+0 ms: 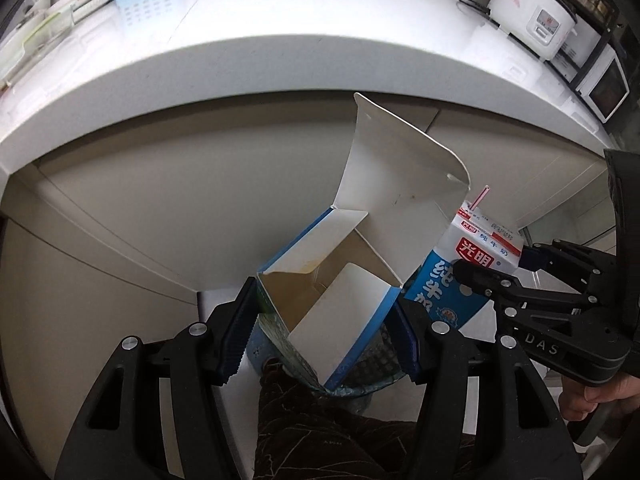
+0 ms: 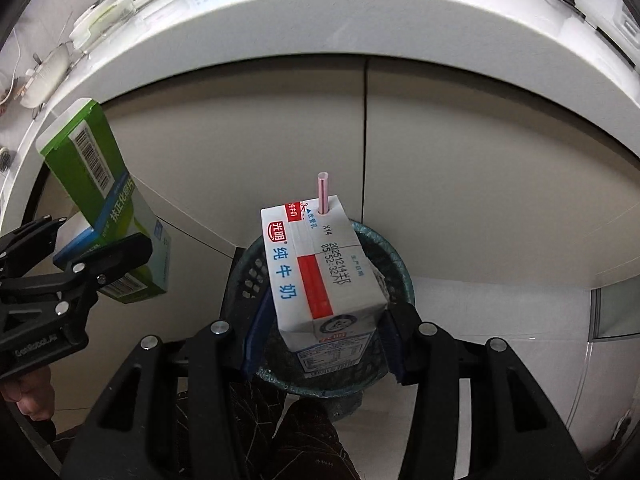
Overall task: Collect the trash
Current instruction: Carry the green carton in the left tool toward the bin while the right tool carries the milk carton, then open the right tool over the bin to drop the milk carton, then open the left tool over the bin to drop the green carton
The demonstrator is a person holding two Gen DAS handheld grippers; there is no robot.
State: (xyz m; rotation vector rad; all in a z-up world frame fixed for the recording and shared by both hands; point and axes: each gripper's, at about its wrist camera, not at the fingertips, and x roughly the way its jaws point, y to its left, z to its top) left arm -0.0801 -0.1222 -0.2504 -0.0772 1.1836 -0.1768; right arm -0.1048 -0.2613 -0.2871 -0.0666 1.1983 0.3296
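White countertop (image 1: 280, 40) above beige cabinet doors (image 2: 460, 160), wastebasket (image 2: 394, 264) below

Both wrist cameras look steeply down, close over the dark perforated plastic bin (image 2: 256, 276) on the floor; each catches the white curved countertop edge (image 1: 240, 64) and the other's gripper.

Countertop (image 1: 280, 20) looked glossy white, smooth like stone. Open box (image 1: 332, 300) was thin printed cardboard, matt white inside w/ brownish stains. Milk carton (image 2: 320, 276) was coated paper, slight sheen, w/ plastic straw (image 2: 322, 194). Trash basket (image 2: 396, 264) was perforated plastic. Gripper pads (image 1: 236, 336) looked ribbed blue rubber.
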